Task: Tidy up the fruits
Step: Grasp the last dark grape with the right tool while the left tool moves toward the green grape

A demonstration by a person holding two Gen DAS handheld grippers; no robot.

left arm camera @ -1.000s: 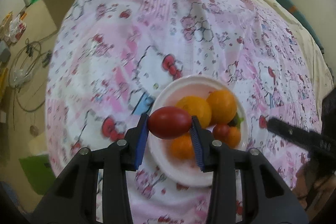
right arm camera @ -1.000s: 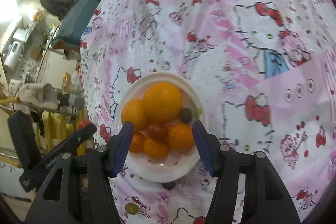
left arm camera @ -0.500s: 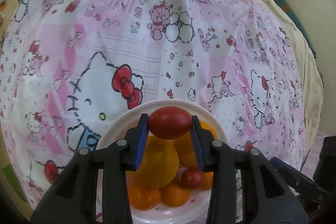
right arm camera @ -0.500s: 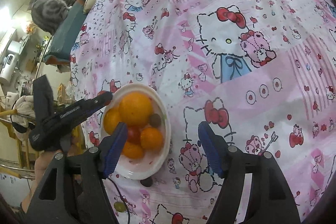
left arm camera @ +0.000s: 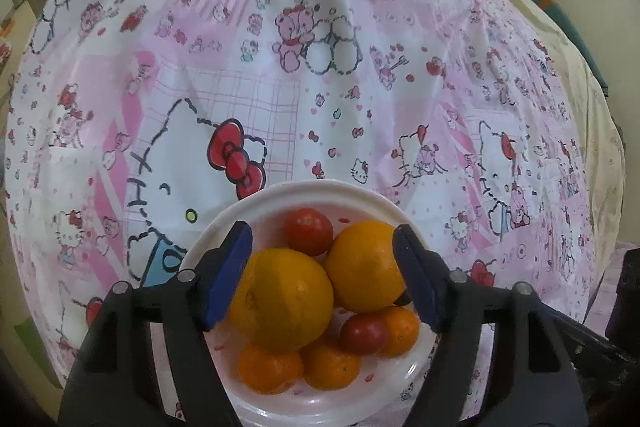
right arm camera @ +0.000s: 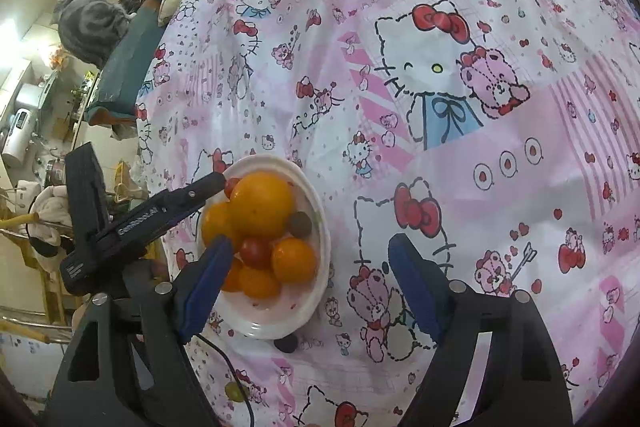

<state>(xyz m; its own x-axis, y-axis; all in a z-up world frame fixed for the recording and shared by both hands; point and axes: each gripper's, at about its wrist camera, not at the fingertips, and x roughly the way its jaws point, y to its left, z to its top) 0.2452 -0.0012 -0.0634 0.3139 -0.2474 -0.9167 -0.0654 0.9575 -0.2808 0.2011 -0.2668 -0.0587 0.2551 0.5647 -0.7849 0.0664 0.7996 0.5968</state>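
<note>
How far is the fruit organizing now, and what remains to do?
Mostly done: oranges and tomatoes fill the white bowl. The left tongs have just opened above it; the red tomato lies free inside. The right tongs are open and empty. Left: a dark fruit and a green one on the cloth.

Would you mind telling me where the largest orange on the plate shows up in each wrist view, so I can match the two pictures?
Left wrist view: the largest orange sits low and centre, beside the left finger of the left gripper.
Right wrist view: it lies left of centre, at the far side of the pile.
Shared landmark: the white plate under the fruit.
</note>
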